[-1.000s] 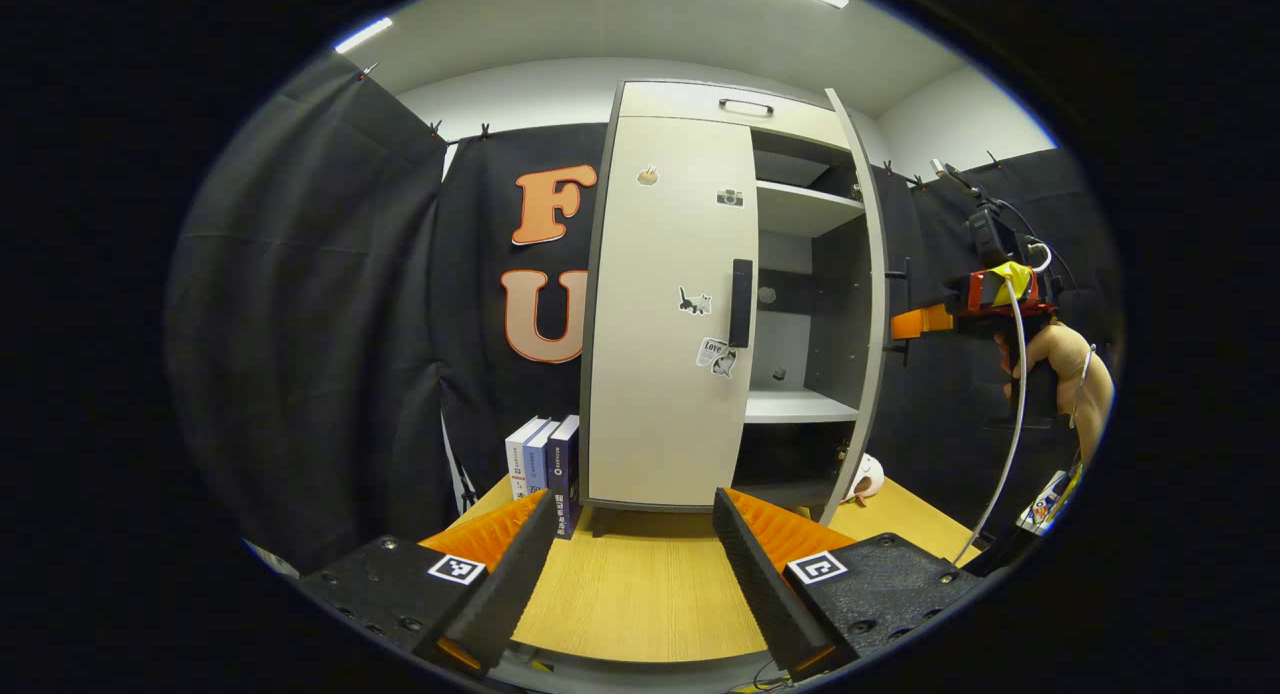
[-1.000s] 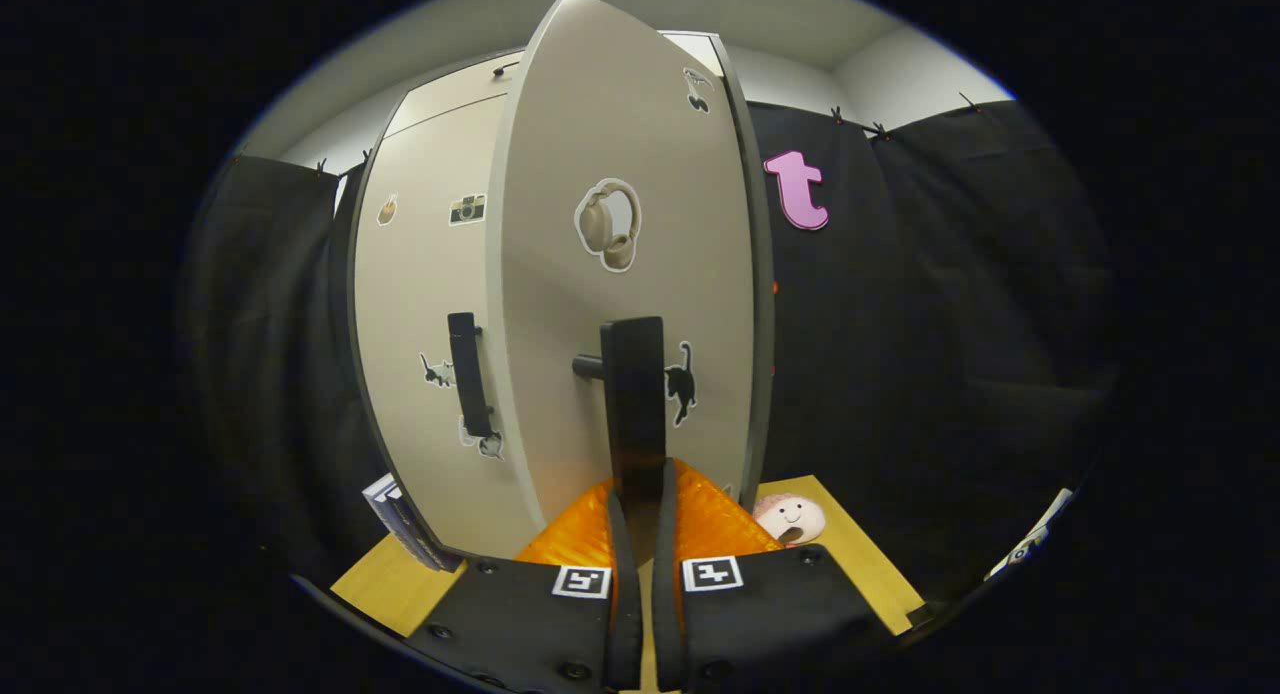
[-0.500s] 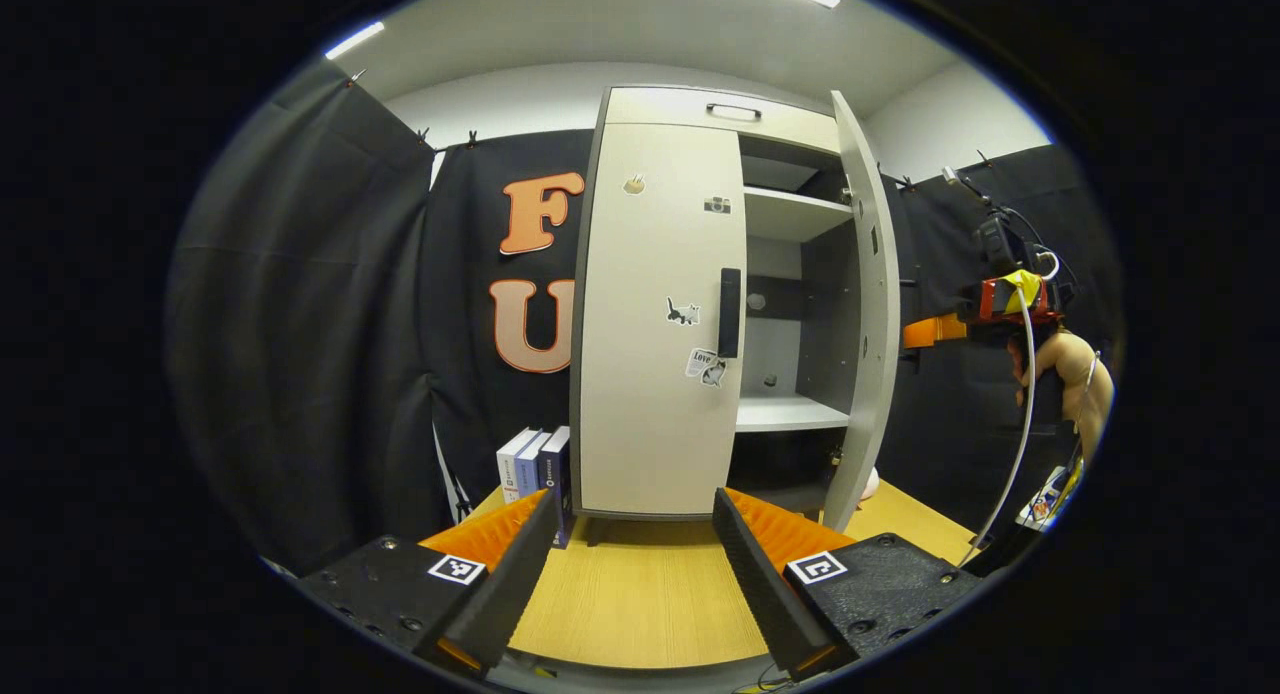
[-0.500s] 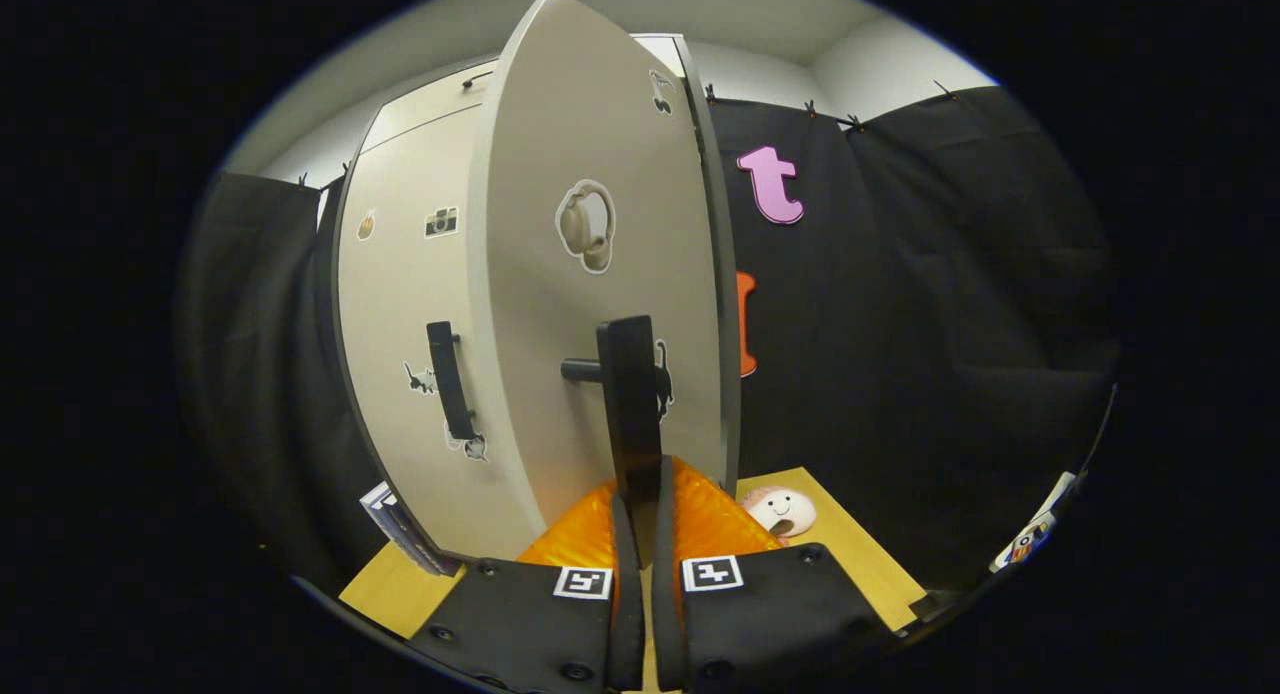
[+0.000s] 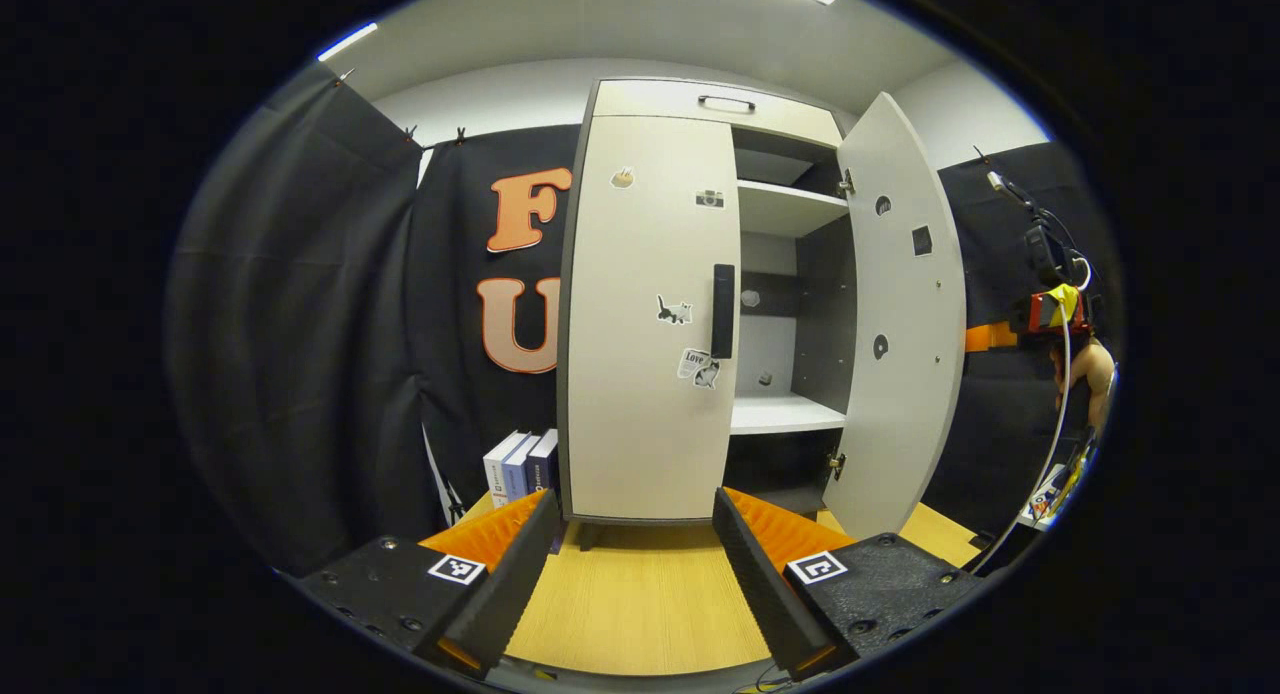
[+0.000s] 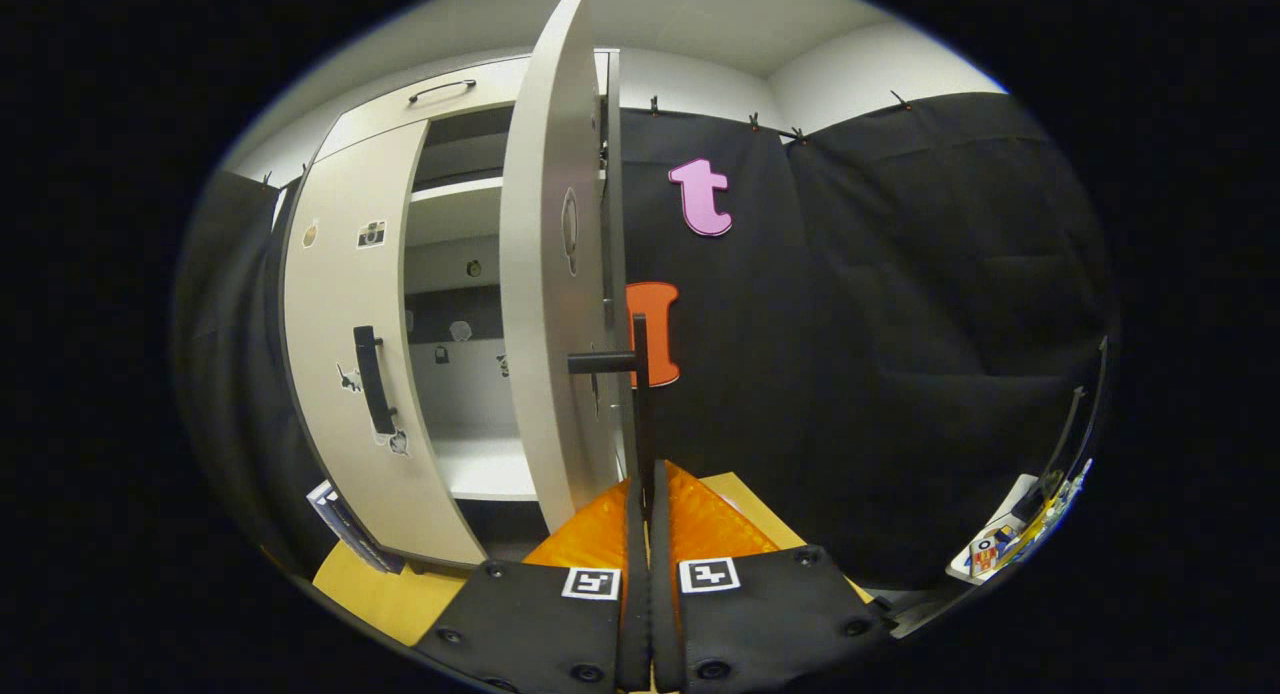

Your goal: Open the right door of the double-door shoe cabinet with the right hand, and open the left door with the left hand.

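The pale shoe cabinet stands on a wooden table point(image 5: 640, 604). Its left door point(image 5: 640, 314) is closed, with its black handle point(image 5: 722, 311) at the inner edge. The right door point(image 5: 900, 314) stands wide open and shows its inner face. In the right gripper view I see this right door point(image 6: 545, 304) almost edge-on. My right gripper point(image 6: 643, 484) is shut on that door's black handle point(image 6: 638, 394). My left gripper point(image 5: 632, 504) hangs open above the table, well in front of the left door and touching nothing. Farther off, the right gripper point(image 5: 1040, 314) shows behind the open door.
White shelves point(image 5: 785, 412) show inside the cabinet, and a drawer with a handle point(image 5: 725, 102) sits on top. Three books point(image 5: 520, 464) stand against the cabinet's left side. Small coloured items point(image 6: 1010, 544) lie at the far right edge.
The right door has swung from about half open to wide open, with my right gripper still shut on its handle. My left gripper has barely moved.
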Available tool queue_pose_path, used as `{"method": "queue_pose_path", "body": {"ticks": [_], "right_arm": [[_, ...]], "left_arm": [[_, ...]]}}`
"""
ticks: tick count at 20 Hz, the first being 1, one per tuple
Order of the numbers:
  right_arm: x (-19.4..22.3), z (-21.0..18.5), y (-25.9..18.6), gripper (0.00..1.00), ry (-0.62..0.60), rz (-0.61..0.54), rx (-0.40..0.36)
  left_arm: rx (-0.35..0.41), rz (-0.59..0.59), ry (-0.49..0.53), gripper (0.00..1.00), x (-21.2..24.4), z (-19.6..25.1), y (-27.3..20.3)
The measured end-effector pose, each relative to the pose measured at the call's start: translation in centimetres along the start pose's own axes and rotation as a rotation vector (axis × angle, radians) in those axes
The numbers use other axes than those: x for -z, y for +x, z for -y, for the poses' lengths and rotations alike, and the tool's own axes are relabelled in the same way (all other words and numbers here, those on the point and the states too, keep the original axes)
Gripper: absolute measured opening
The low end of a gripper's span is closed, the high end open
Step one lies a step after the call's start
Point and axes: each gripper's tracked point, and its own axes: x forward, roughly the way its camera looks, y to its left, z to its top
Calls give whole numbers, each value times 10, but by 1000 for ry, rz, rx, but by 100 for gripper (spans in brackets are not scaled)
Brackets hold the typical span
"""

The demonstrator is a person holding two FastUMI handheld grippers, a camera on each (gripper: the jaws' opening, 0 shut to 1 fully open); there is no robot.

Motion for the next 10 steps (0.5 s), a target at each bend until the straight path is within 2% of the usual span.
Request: {"method": "queue_pose_path", "body": {"ticks": [4,7,10], "right_arm": [[-7,17,-7,9,-12,43,55],[-5,17,-16,9,6,43,41],[-3,25,-20,10,6,44,68]], "left_arm": [[47,11,9,95,-15,20,15],[94,21,-18,94,-30,42,30],[117,42,-18,95,-55,57,52]]}}
